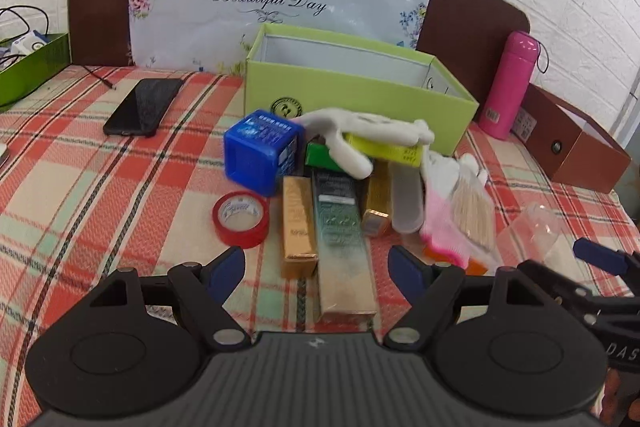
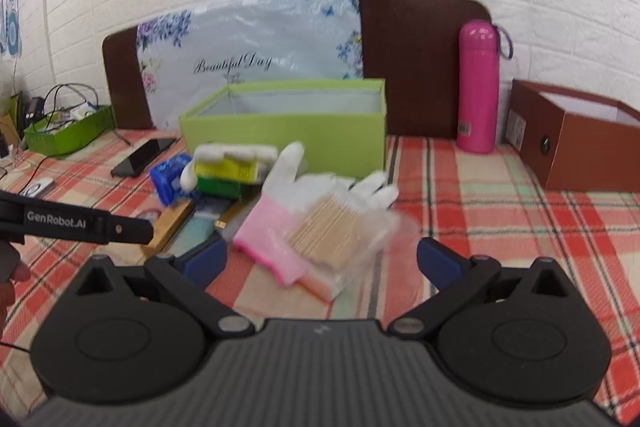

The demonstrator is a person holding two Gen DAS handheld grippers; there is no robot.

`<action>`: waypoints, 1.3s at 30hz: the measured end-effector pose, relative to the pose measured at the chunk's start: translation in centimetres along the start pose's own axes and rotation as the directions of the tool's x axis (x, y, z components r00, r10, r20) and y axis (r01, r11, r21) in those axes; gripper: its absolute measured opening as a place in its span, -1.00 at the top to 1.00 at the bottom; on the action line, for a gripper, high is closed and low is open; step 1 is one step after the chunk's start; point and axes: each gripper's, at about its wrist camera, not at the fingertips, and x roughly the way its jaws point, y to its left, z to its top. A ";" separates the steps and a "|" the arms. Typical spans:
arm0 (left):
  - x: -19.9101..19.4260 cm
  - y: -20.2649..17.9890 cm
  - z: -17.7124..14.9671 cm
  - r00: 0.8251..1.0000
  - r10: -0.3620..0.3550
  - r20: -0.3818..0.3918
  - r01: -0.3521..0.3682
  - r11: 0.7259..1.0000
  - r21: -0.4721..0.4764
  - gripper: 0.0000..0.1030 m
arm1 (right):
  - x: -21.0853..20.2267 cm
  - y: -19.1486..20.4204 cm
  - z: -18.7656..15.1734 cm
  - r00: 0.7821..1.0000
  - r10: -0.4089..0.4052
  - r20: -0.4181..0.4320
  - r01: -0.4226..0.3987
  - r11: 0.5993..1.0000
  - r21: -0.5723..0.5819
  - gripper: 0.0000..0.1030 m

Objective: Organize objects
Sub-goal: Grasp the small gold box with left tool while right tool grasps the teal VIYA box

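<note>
A pile of small items lies on the plaid cloth in front of an open green box (image 1: pixel 352 95) (image 2: pixel 288 131). It holds a blue cube box (image 1: pixel 260 155), a red tape roll (image 1: pixel 241 219), gold boxes (image 1: pixel 298 227), a long teal box (image 1: pixel 344 239), a yellow box (image 1: pixel 384 147) under a white glove (image 1: pixel 348 135), and a pink-cuffed glove (image 2: pixel 280 223) under a clear pack of wooden sticks (image 2: pixel 340 231). My left gripper (image 1: pixel 318 263) is open just before the teal box. My right gripper (image 2: pixel 322 259) is open just before the stick pack.
A black phone (image 1: pixel 142 107) lies at the left. A pink bottle (image 2: pixel 478 87) and an open brown box (image 2: pixel 576 147) stand at the right. A green tray (image 2: pixel 66 135) with cables sits far left. A headboard and brick wall close the back.
</note>
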 end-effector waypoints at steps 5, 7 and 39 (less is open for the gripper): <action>0.0 2.0 0.3 0.999 0.042 0.006 -0.042 0.998 -0.042 -0.58 | 2.3 3.6 -0.9 0.995 0.081 -0.061 -0.084 0.995 -0.044 -1.00; 0.1 2.7 0.7 0.999 0.052 0.006 -0.051 0.997 -0.059 -0.58 | 3.5 5.5 -0.9 0.989 0.121 -0.081 -0.127 0.989 -0.073 -0.99; 2.9 1.1 -1.2 0.981 -0.081 -0.174 0.083 0.997 0.005 0.51 | 0.7 3.9 -3.6 0.939 0.201 -0.279 -0.256 0.951 -0.176 0.08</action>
